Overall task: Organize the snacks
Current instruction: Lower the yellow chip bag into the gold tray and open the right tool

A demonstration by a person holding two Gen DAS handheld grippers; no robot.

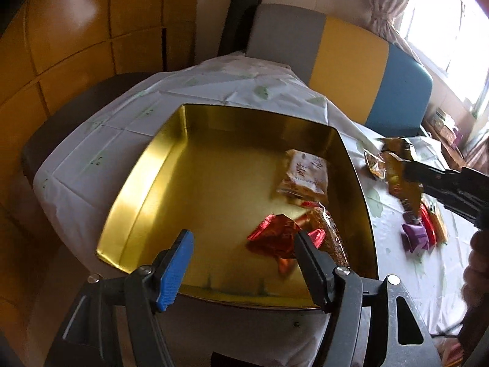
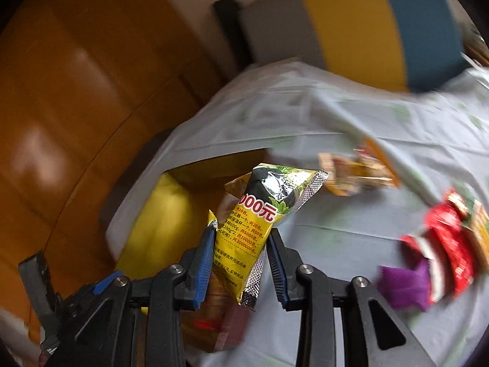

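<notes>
A: Where do the snacks sit?

B: A square gold metal tin (image 1: 146, 183) rests on the table with the white leaf-print cloth (image 1: 91, 140). Inside, near its right wall, lie a pale clear-window biscuit packet (image 1: 305, 177), a shiny red foil packet (image 1: 272, 238) and a brown speckled packet (image 1: 330, 238).

A: And the left gripper (image 1: 244, 263)?

B: It hangs over the tin's near edge, jaws parted about halfway, nothing between them; the red foil packet lies just beyond its right finger.

A: The right gripper (image 2: 241, 260)?

B: Its blue pads pinch a yellow and black foil snack packet with red print (image 2: 259, 214), held up off the cloth, right of the tin, jaws narrow around it.

A: What is left on the cloth?

B: To the right, a small purple packet (image 2: 403, 284), red packets (image 2: 449, 238) and, farther off, blurred orange wrappers (image 2: 357, 168). A grey, yellow and blue chair back (image 1: 345, 70) stands at the table's far side.
</notes>
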